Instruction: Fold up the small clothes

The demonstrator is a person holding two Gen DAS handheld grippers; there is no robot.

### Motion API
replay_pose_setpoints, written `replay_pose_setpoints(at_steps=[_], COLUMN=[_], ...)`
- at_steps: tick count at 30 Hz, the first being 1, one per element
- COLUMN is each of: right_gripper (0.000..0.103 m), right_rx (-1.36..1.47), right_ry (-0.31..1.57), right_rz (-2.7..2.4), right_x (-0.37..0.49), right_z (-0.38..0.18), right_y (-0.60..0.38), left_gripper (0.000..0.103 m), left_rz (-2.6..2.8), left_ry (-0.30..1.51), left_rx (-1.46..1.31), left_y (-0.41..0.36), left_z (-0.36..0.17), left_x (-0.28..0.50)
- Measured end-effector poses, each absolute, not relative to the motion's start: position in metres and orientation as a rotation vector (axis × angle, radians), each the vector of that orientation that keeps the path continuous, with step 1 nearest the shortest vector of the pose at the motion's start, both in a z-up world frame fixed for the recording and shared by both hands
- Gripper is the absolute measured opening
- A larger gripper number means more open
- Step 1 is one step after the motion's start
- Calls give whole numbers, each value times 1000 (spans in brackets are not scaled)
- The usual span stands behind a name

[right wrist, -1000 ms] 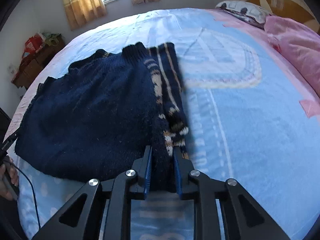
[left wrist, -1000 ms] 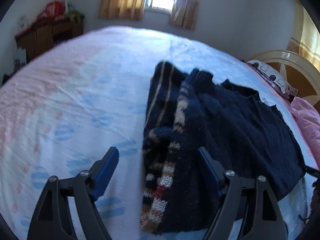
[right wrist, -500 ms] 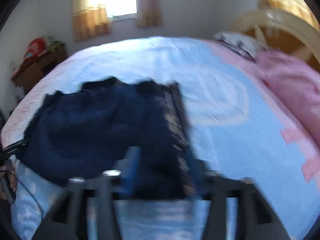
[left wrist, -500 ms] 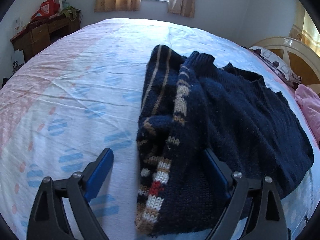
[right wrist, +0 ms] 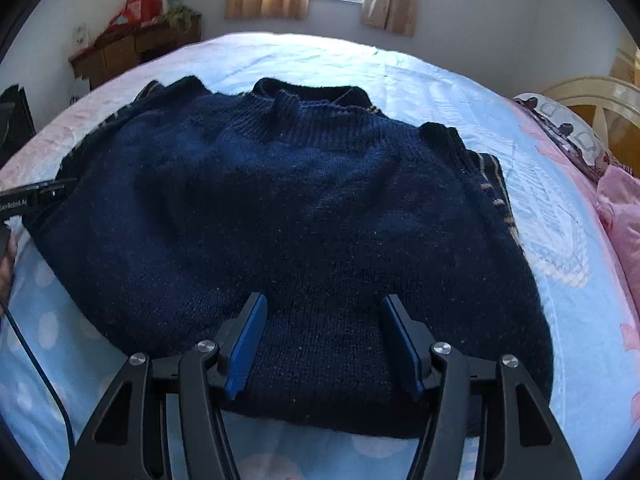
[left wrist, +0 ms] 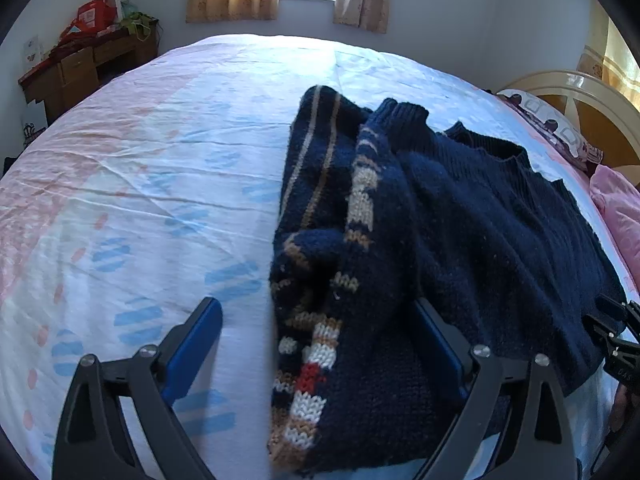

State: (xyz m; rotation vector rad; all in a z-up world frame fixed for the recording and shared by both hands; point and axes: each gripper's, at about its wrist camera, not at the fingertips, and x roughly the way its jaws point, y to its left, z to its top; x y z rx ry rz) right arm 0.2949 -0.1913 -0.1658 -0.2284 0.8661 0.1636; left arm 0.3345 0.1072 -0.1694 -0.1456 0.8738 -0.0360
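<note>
Navy knitted sweater at bed's near edge; both grippers agape, empty (right just released): regrip hem evenly.

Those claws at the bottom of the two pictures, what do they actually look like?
Both are alike. The left claw has two black plastic arms with triangular cut-outs and silver screw heads, and its fingers are lined with flat blue pads. The right claw is built the same way. A thin black cable trails from the left one's body, which bears small white lettering too blurred to read fully.
</note>
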Motion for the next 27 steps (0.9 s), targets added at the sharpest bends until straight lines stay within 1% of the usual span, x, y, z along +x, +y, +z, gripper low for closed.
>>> replay_pose_setpoints(at_steps=[2,6,8,10,15,18,19,20,23,27], right_gripper=[60,60,60,60,59,52,44,39,39,39], right_rx=[-222,-227,-255,-277,-277,-330,-345,-351,-338,-370], right_ry=[856,778,798,859,816,789,783,783,815,868], right_rz=[166,226,233,239,270,289,302,316,341,281], right_x=[293,284,287,293,298,313,320,330,362,404], right_z=[-159,-143,-151,-166,-150,-140,-139,-138,-143,-167], right_y=[-190,-177,-168,-165,-164,-147,-139,-129,-103,-76], left_gripper=[98,98,98,98,101,101,102,102,103,103], left_rz=[-29,-25,-23,-16,3,1,3,6,15,9], left_ry=[875,876,878,880,871,868,874,876,882,878], left_rx=[-137,-138,-137,-132,-138,-159,-155,-149,-131,-141], left_y=[106,106,107,107,109,112,112,111,108,111], left_z=[-169,-170,-170,-170,-170,-171,-172,-171,-172,-172], left_x=[334,330,329,326,308,306,307,307,307,304])
